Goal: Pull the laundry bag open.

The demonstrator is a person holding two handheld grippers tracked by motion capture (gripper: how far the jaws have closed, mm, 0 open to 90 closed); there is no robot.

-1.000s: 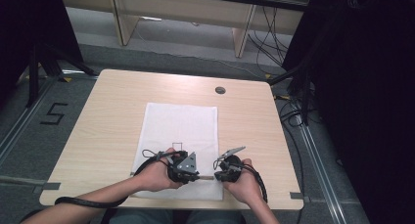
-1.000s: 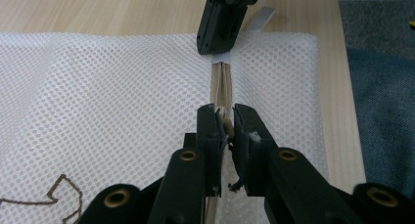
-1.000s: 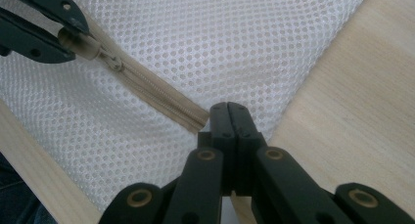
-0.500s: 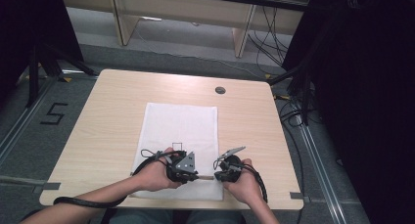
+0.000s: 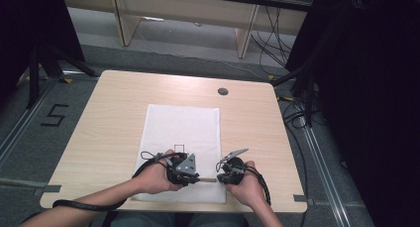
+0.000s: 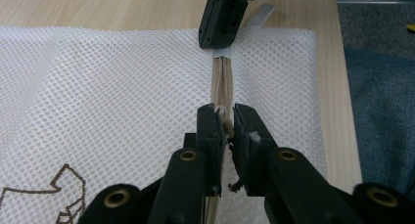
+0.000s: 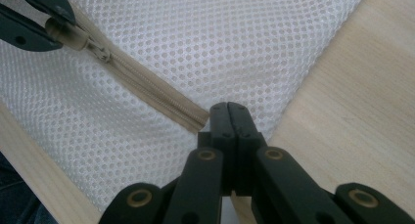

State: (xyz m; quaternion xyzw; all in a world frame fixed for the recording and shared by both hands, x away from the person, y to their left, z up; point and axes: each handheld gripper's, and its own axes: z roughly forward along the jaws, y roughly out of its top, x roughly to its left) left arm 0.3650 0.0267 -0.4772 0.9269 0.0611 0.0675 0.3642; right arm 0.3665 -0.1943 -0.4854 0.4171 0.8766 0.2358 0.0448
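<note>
Mesh laundry bag (image 5: 181, 138) lies flat on the table (image 5: 109, 113), long side running away from the person, near edge close to table front. Its beige zipper (image 7: 147, 84) runs along that near edge, between the 2 hands.

Left side first: left gripper (image 5: 184, 168) sits over the near edge of the bag, approx mid-width. In the left gripper view the jaws are clenched on the zipper pull (image 6: 226, 127), a small beige tab pinched between the pads; the zipper tape runs straight ahead from there toward the other gripper. In the right gripper view the same pull and slider (image 7: 100, 52) show at upper left, caught in the far black jaws.

Then right: right gripper (image 5: 227, 173) at the bag's near right corner. Its jaws are fully clenched, pads tight together, on the end of the zipper (image 7: 203, 120) w/ a bit of mesh corner; looks like an anchor hold, tho the exact bit pinched is hidden under the pads.

Progress, as a judgement: both grips are set, so the setup part is done. The stretch of zipper betw slider and right end looks closed, teeth meshed. Which way the slide goes (open or shut) can't be told from this. What's left is the slide itself: left pulls the tab along the tape while right keeps the end taut, then let go.

Farther back on the table: a small round cable hole (image 5: 223, 91).
</note>
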